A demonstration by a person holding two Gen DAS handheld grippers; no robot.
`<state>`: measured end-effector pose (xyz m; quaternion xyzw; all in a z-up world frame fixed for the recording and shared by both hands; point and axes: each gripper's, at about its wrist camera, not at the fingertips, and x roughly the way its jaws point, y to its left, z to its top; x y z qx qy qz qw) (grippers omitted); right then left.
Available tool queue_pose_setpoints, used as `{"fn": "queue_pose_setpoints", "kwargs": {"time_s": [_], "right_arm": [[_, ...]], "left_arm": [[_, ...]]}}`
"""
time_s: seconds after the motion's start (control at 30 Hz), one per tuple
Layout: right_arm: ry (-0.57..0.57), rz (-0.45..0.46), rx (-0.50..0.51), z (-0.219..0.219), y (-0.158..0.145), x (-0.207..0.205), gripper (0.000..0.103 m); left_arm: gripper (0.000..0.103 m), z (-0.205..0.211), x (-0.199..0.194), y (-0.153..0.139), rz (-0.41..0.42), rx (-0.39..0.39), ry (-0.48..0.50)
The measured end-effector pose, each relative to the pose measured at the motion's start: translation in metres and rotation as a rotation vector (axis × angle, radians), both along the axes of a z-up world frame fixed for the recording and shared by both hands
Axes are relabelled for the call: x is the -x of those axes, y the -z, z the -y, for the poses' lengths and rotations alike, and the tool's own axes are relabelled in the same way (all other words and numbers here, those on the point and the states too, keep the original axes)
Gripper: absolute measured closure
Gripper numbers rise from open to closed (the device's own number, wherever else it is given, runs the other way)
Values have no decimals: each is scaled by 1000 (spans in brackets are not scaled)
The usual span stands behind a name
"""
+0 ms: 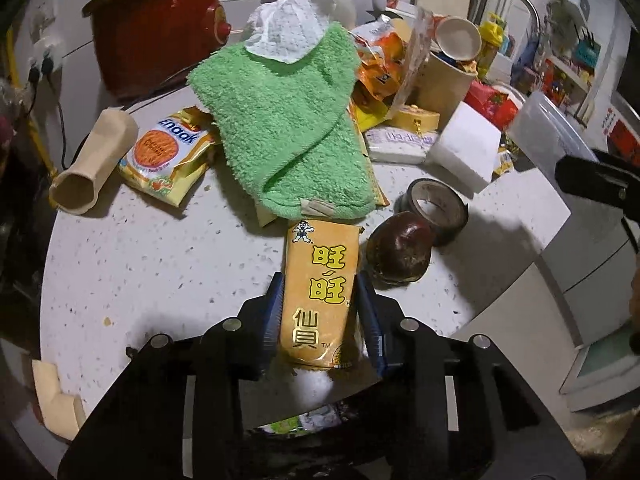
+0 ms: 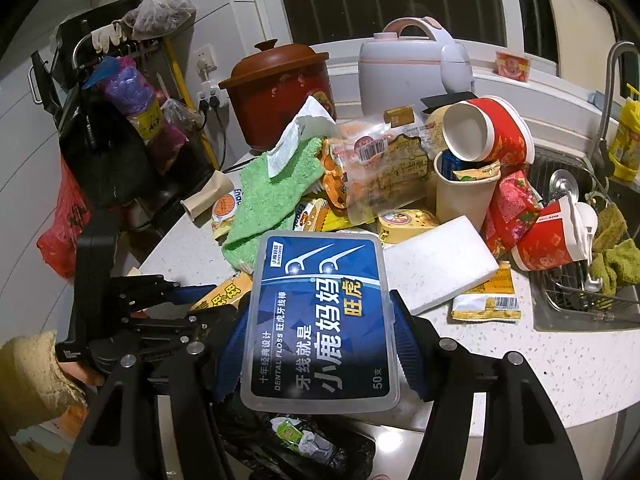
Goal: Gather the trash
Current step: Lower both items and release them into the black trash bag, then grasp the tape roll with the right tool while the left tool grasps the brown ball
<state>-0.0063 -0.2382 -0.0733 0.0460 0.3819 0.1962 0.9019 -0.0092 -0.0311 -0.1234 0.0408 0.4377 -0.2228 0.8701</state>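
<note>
A yellow snack packet (image 1: 320,304) with red and black characters lies lengthwise at the counter's near edge. My left gripper (image 1: 321,280) is shut on it, a blue pad against each long side. The same packet (image 2: 224,298) and left gripper (image 2: 200,296) show at the lower left of the right wrist view. My right gripper (image 2: 320,304) is shut on a clear dental floss box (image 2: 320,320) with a blue label, held above the counter edge. Below both grippers sits a black trash bag (image 2: 304,440) with wrappers inside.
A green towel (image 1: 280,132) with a tissue on it covers wrappers behind the packet. A dark round fruit (image 1: 400,252), a tape roll (image 1: 438,208), a white sponge block (image 1: 468,148), a cardboard tube (image 1: 96,160) and paper cups (image 2: 468,192) crowd the counter (image 1: 160,280). The sink (image 2: 580,312) lies right.
</note>
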Motion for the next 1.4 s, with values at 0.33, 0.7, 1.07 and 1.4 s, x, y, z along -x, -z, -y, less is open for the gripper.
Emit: {"fn": "queue_pose_setpoints", "kwargs": {"time_s": [0.33,0.7,1.07,1.4], "right_arm": [[-66,-4,-10,-10,-10,14,40],[-372,-335,88,-78,95,82,40],[-360,-617,306,-127,280,84,35],[-312,-465,233,-105,197,69,24]], "left_arm": [[68,-55,36,-46,-19,218,-48],[68,-79,130,64,-375,133,-72],[49,-76,116,232,-609,-64,-158],[29,-89,109,180,-490,-72,-161]]}}
